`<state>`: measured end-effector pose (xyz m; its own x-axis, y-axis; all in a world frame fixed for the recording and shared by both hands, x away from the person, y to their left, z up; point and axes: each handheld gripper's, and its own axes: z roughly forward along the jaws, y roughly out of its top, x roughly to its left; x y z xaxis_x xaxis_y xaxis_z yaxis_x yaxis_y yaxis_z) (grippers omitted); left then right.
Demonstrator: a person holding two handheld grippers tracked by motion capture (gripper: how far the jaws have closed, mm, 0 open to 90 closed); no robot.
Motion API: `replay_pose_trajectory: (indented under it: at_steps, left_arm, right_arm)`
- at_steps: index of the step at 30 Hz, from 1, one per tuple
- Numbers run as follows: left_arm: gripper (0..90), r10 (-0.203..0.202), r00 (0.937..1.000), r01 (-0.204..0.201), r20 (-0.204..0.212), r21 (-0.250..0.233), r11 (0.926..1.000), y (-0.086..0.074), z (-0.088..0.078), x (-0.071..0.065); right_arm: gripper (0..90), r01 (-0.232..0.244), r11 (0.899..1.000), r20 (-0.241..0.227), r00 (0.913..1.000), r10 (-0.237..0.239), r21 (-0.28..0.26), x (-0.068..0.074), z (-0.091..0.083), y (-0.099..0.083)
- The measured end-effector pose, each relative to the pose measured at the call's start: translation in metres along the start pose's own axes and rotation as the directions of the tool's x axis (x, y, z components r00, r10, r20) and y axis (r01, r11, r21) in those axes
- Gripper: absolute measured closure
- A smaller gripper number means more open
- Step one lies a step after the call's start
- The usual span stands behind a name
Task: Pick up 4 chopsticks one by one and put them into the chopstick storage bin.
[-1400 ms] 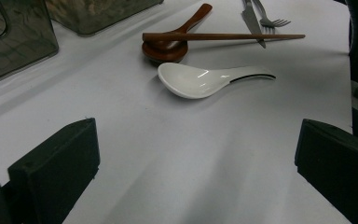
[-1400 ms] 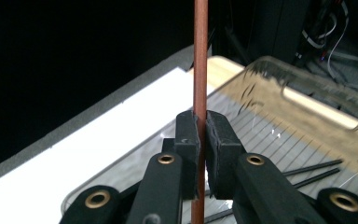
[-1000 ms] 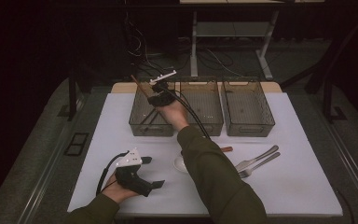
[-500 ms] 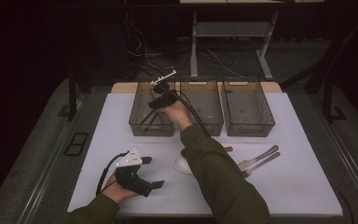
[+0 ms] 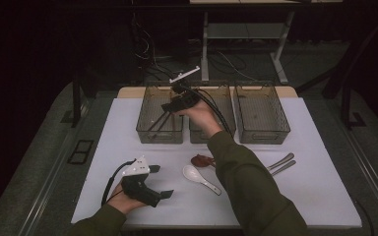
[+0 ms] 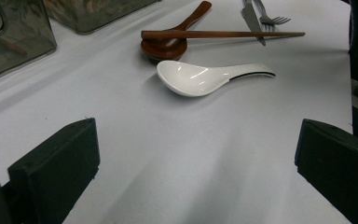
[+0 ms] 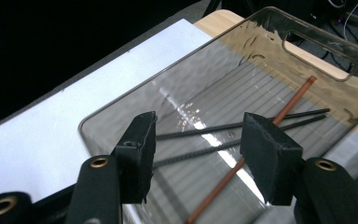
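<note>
Near the desk's (image 5: 128, 128) front left corner, the left hand-held gripper (image 5: 158, 195) rests low with its jaws spread wide and nothing between them.

At the desk's back edge stands a row of three clear bins. In the left bin (image 5: 147, 129) lie two black chopsticks (image 7: 242, 125) and one brown chopstick (image 7: 261, 135). The right hand-held gripper (image 5: 170, 107) hangs over this bin; its jaws have just been opening, now about half apart, and nothing is between them, the brown stick lying loose below.

Toward the front middle lie a brown wooden spoon (image 6: 170, 39) with a second brown chopstick (image 6: 223, 34) across it, and just in front a white ceramic spoon (image 6: 200, 77). That chopstick is probably light, stiff and thin, likely to roll; pinching it near mid-length should keep it level. The glazed spoon looks slippery and breakable; its handle seems safest.
</note>
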<state>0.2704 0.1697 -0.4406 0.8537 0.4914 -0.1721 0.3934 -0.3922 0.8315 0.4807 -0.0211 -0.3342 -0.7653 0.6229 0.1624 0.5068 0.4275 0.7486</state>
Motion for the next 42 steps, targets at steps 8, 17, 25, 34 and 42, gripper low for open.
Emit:
replay_pose_trajectory:
  at_steps: [8, 17, 25, 34, 42]
  left_arm:
    - [0.0, -0.007, 1.0, 0.007, -0.004, -0.004, 1.0, 0.0, 0.0, 0.0]
    - [0.0, -0.016, 0.9999, 0.016, -0.001, -0.003, 0.9999, 0.0, 0.001, 0.0]
    - [0.0, -0.02, 0.9998, 0.02, -0.006, -0.004, 0.9998, 0.0, 0.0, 0.0]
    - [0.0, -0.015, 0.9999, 0.015, -0.005, -0.001, 0.9999, 0.0, 0.0, 0.0]
    - [0.0, -0.017, 0.9998, 0.017, -0.005, -0.005, 0.9998, 0.0, 0.0, 0.0]
  right_arm:
    - [41.7, 0.038, 0.999, -0.015, 0.9991, -0.038, -0.001, 0.0, -0.032, -0.015]
    - [41.3, 0.054, 0.999, -0.029, 0.9981, -0.054, -0.008, -0.007, -0.064, -0.041]
    - [41.3, 0.066, 0.998, -0.034, 0.9972, -0.067, -0.024, -0.011, -0.089, -0.063]
    - [41.3, 0.072, 0.997, -0.055, 0.9958, -0.073, -0.02, -0.013, -0.11, -0.092]
    - [41.5, 0.078, 0.997, -0.043, 0.9961, -0.077, 0.017, -0.013, -0.124, -0.124]
